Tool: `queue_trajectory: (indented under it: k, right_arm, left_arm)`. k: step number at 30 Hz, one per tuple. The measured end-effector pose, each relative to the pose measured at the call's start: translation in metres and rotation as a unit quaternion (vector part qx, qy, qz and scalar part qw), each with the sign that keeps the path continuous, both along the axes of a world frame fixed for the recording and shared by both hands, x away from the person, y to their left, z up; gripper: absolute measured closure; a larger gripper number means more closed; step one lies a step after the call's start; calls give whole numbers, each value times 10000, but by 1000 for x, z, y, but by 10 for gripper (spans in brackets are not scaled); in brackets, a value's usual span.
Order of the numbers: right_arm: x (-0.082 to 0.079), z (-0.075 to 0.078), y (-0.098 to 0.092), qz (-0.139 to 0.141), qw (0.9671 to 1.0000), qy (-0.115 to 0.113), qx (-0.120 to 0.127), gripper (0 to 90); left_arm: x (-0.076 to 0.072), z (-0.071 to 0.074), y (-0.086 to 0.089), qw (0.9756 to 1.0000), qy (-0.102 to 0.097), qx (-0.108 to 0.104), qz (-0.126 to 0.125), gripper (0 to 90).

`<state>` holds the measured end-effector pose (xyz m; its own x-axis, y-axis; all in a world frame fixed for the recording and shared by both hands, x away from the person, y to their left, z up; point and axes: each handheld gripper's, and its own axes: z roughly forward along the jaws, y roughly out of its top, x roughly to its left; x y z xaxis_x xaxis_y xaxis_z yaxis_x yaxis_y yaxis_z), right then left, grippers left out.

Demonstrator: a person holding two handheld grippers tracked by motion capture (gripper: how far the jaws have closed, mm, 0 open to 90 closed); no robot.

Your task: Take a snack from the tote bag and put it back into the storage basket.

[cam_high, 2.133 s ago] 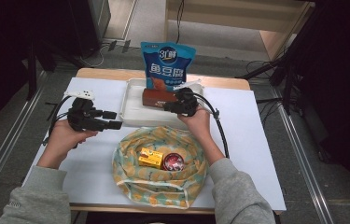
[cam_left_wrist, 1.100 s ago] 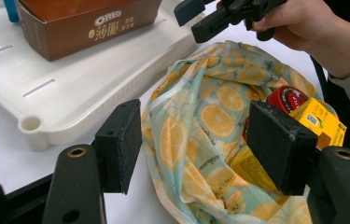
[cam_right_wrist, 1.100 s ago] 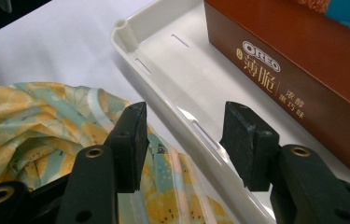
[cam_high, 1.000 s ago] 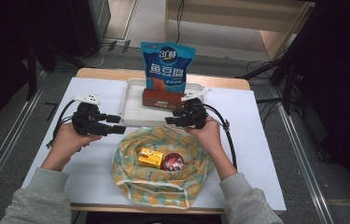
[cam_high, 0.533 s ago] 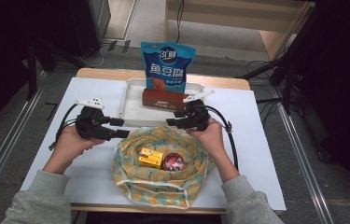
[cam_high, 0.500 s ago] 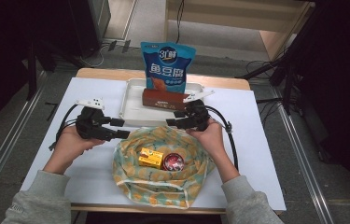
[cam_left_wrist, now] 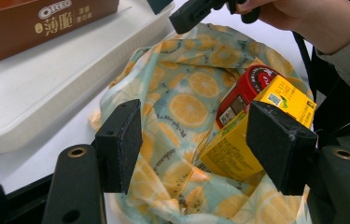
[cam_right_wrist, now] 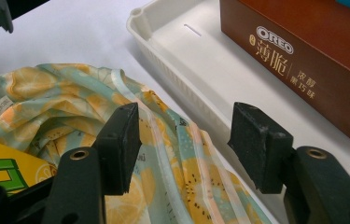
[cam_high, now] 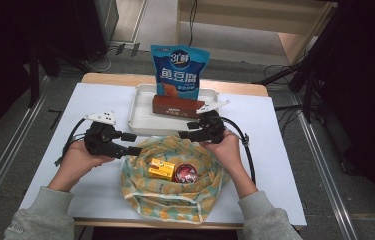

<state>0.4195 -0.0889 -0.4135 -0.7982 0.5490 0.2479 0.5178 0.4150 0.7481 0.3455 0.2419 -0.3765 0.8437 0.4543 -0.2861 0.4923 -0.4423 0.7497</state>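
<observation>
1. The soft fabric bag printed with orange slices on pale green (cam_high: 167, 187) is lying crumpled on the white table (cam_high: 285, 165), just in front of the white plastic tray (cam_high: 142, 117); its folds are hiding the lower parts of what lies inside.
2. Inside the bag, the yellow carton (cam_high: 161, 168) and the round red tin (cam_high: 185, 173) are lying side by side and touching. In the left gripper view the carton is covering much of the tin, and the right jaw is cutting off the carton's corner.
3. The brown Oreo box (cam_high: 177, 106) is lying in the tray, with the blue snack pouch (cam_high: 175, 70) standing behind it. In the right gripper view the picture's edge is cutting the box off.
4. The left gripper (cam_high: 131, 144) is reaching level toward the bag's left rim. Its jaws are standing wide open over the bag's mouth, gripping nothing.
5. The right gripper (cam_high: 185, 136) is pointing left at the bag's far rim, beside the tray wall. Its jaws have just been opening; the rim's folded cloth is lying between them, and the pads are not pressing it.
6. Both forearms in grey sleeves are coming in from the near edge, with each hand wrapping its gripper's body.
</observation>
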Motion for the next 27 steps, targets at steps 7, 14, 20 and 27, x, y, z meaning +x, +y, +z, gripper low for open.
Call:
queue_trajectory:
  k: [7,14,20,27]
  right_arm:
    - [3,-4,-1,17,10000,30,49,426]
    - [4,-7,0,-2,10000,44,-32,425]
    - [5,-7,-1,-34,10000,77,-9,425]
    - [5,-7,-2,-39,10000,57,-28,425]
  left_arm:
    - [-5,-1,-11,9999,-51,44,-157,366]
    - [-9,-3,-20,9996,-98,49,-278,366]
    - [-16,-6,-29,9988,-130,36,-467,364]
    - [-22,-7,-37,9980,-108,58,-627,362]
